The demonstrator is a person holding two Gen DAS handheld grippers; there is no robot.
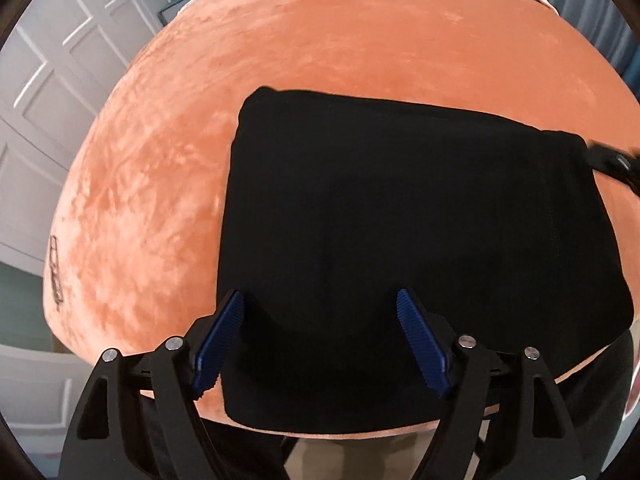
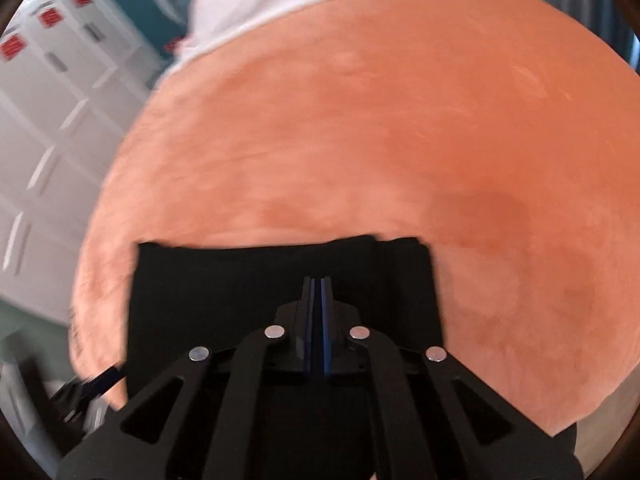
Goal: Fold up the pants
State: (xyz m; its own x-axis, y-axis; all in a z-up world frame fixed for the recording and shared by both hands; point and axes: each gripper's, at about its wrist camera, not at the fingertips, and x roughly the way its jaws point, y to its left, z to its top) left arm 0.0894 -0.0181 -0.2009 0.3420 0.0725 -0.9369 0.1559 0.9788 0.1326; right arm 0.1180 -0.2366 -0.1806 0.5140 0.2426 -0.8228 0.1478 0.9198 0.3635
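Note:
The black pants (image 1: 400,208) lie folded into a rough rectangle on the orange plush cover (image 1: 280,52), near its front edge. My left gripper (image 1: 320,300) is open, its blue pads (image 1: 224,332) spread over the near edge of the pants and holding nothing. In the right wrist view the pants (image 2: 224,292) show as a folded stack. My right gripper (image 2: 318,280) is shut with its pads together over the pants; no cloth shows between them. The right gripper also shows at the pants' far right corner in the left wrist view (image 1: 616,164).
White panelled cupboard doors (image 1: 52,92) stand to the left of the bed. A white sheet (image 2: 280,4) lies beyond the orange cover. The left gripper shows blurred at the lower left of the right wrist view (image 2: 92,388).

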